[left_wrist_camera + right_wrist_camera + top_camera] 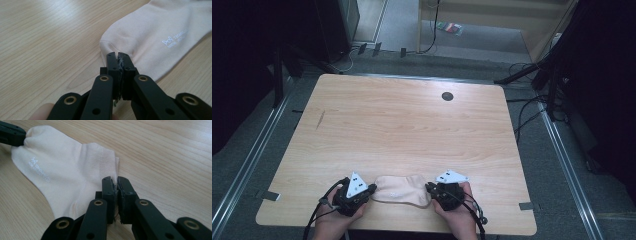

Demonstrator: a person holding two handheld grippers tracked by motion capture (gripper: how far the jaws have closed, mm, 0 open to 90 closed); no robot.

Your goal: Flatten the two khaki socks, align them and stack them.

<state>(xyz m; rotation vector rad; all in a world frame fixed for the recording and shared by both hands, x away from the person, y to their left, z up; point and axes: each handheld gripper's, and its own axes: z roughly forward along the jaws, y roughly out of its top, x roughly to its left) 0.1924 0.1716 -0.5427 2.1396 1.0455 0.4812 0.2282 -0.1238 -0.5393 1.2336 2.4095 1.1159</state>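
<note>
Your left hand-held gripper [118, 55] is clamped on the sock [150, 40] toe. Your right hand-held gripper [117, 180] pinches its cuff, flat on the desk [402, 125].

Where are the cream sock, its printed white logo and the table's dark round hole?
Cream sock [402, 190], high view: middle of fabric.
Printed white logo [175, 40], left gripper view: lettering.
Dark round hole [447, 96], high view: centre.

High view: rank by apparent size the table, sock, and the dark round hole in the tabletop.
1. table
2. sock, lying between the left gripper and right gripper
3. hole, clearly smallest
</note>
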